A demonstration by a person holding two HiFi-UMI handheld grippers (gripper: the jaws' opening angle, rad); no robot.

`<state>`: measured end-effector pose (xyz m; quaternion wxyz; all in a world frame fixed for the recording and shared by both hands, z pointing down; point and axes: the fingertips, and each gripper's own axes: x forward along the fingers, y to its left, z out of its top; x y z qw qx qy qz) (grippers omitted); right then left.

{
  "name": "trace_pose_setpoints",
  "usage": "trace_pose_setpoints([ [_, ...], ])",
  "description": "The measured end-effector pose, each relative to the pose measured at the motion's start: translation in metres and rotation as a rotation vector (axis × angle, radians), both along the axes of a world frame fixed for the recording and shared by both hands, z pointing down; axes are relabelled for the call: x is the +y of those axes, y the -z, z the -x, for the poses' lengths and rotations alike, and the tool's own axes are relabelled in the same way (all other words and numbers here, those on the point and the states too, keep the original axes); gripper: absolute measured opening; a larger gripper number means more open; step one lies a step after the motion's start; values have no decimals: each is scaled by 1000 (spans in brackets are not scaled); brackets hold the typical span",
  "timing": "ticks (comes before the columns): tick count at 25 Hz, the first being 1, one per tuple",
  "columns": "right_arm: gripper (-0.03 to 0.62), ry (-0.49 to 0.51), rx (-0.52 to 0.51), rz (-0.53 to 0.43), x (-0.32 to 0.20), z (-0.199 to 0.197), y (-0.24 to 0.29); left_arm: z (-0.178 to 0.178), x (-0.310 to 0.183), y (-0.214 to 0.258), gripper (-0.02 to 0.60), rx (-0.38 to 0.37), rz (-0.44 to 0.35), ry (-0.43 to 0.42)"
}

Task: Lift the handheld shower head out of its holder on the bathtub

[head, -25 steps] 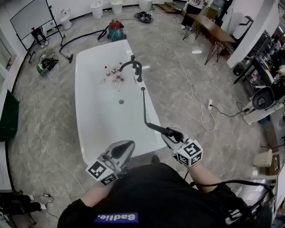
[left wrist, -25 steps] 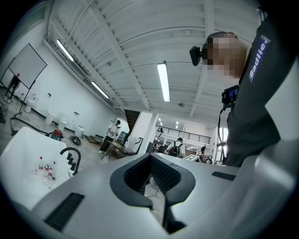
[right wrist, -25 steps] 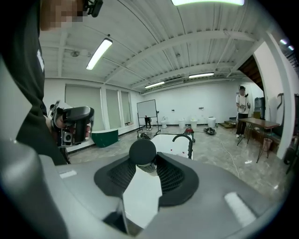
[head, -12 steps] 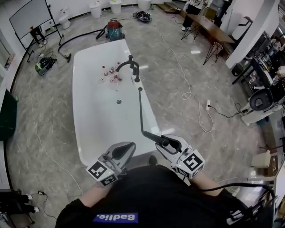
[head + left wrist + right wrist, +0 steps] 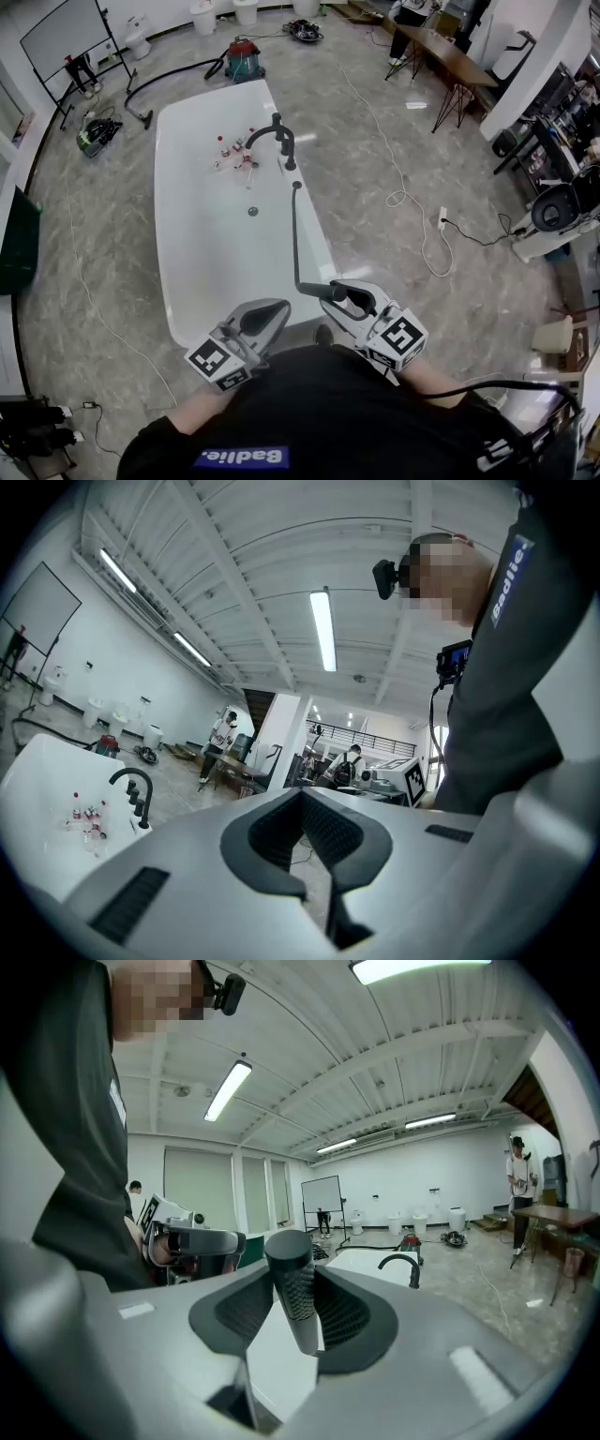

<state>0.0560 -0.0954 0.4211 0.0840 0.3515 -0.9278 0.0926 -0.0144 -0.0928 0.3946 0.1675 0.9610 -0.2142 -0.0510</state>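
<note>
A white bathtub [image 5: 187, 206] lies ahead, with a black faucet [image 5: 279, 139] on its right rim. My right gripper [image 5: 339, 298] is shut on the black handle of the shower head [image 5: 314, 288], held clear of the tub near its front right corner. The black hose [image 5: 293, 234] runs from the handle to the rim fitting [image 5: 296, 186]. In the right gripper view the textured handle [image 5: 292, 1283] stands between the pads. My left gripper [image 5: 255, 322] hovers over the tub's near end, shut and empty; the left gripper view shows its pads [image 5: 281, 832] with nothing between them.
Several small bottles [image 5: 234, 152] lie in the tub near the faucet. A vacuum cleaner [image 5: 244, 61] with its hose sits beyond the tub. Cables [image 5: 412, 202] trail over the floor at right. A table [image 5: 441, 52] and a whiteboard [image 5: 61, 33] stand farther off.
My right gripper has risen and drawn nearer to me with the shower head, and the hose now trails straighter from the rim. The left gripper has hardly shifted.
</note>
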Motion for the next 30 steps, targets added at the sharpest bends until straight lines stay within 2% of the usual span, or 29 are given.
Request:
trace_pose_setpoints([
  [13,132,-43,-65,21,-16,-22,-3,-10,-7,0,-6,-10,-7,18],
  [21,132,-45,-68,20,-16,-23,-2,-12,-2,-3,-6,-14,-8,-6],
  [30,132,-39,-75,31,-16,-21,2,-10,-5,4,-6,-13,-3,24],
])
